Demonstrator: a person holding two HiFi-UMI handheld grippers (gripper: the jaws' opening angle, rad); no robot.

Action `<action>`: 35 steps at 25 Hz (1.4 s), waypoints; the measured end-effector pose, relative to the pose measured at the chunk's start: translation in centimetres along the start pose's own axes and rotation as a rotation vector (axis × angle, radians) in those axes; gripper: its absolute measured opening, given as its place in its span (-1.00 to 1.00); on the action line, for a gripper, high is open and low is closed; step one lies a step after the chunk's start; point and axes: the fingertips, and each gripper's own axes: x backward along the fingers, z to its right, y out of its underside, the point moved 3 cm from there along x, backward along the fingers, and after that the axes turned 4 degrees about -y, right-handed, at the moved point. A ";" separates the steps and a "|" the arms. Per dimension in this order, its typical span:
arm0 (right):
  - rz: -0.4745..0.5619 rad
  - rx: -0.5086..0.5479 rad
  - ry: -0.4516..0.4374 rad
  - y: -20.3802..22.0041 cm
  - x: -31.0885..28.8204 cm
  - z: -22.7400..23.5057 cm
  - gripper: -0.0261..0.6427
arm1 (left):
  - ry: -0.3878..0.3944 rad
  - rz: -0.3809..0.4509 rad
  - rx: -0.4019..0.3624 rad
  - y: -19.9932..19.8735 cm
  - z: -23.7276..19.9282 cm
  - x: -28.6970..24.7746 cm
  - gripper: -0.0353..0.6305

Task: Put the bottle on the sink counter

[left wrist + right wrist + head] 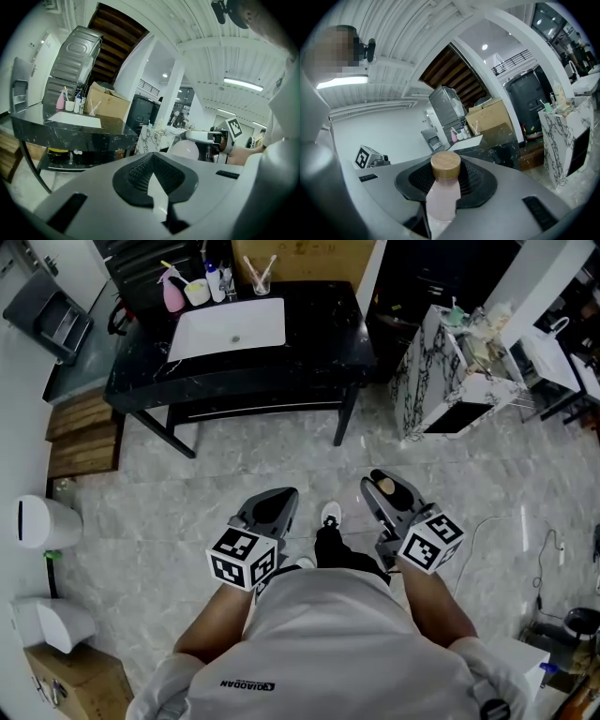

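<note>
My right gripper (392, 495) is shut on a pale pink bottle (442, 197) with a round wooden cap (384, 487). The cap pokes out above the dark pads in the right gripper view. My left gripper (277, 506) is held beside it at waist height, its jaws shut with nothing between them (153, 157). The black marble sink counter (234, 376) with its white basin (230, 329) stands about a step ahead across the floor. Both grippers are well short of it.
A pink spray bottle (173, 292), cups and small bottles stand at the counter's back left. A marble-patterned cabinet (441, 381) stands to the right of the counter. White fixtures (42, 521) and wooden steps (80, 432) line the left wall. A cable (506, 531) lies on the floor at right.
</note>
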 end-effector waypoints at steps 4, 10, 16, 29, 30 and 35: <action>0.004 -0.011 0.005 -1.1 -1.4 2.6 -0.51 | -0.012 -0.003 0.002 -1.1 -1.3 -2.3 -0.86; -0.002 -0.011 -0.007 -2.6 -4.4 6.2 -0.51 | -0.019 0.004 -0.006 -3.7 -3.3 -6.2 -0.86; 0.005 -0.007 -0.032 -5.4 -7.2 9.5 -0.51 | -0.021 0.023 0.107 -6.5 -5.8 -9.8 -0.86; -0.004 0.010 -0.084 -9.6 -11.6 16.4 -0.51 | -0.087 0.028 0.037 -11.4 -8.1 -17.6 -0.86; -0.007 0.012 -0.087 -9.7 -11.7 16.8 -0.51 | -0.088 0.030 0.033 -11.7 -8.1 -18.2 -0.86; -0.015 0.012 -0.113 -10.3 -12.2 19.2 -0.51 | -0.094 0.033 0.031 -12.7 -7.9 -20.9 -0.86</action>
